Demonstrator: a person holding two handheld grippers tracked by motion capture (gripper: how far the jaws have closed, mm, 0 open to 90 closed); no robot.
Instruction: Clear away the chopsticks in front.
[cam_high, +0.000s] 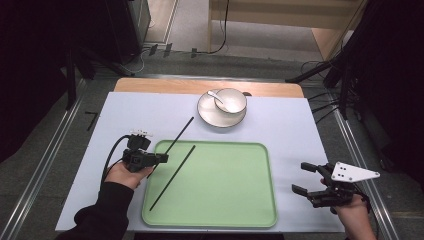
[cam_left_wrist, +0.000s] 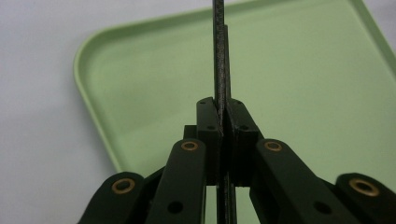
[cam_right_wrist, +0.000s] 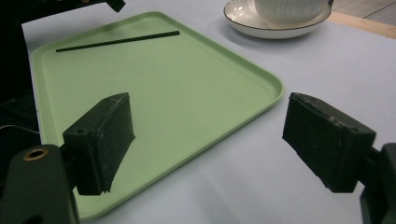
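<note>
Fingers of the left gripper (cam_left_wrist: 223, 135) are pressed together, pinching a thin black stick (cam_left_wrist: 220, 56) that runs up between the pads. From above, I see that stick (cam_high: 176, 139) slanting across the far left corner of the green tray (cam_high: 250, 220), its far end over the white mat (cam_high: 280, 120). A second stick (cam_high: 172, 177) lies flat inside the tray. Right gripper (cam_right_wrist: 210, 140) jaws stand spread wide and hold nothing, just off the tray's right edge.

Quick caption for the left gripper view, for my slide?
Left hand-held gripper shut on a black chopstick above the green tray.
</note>
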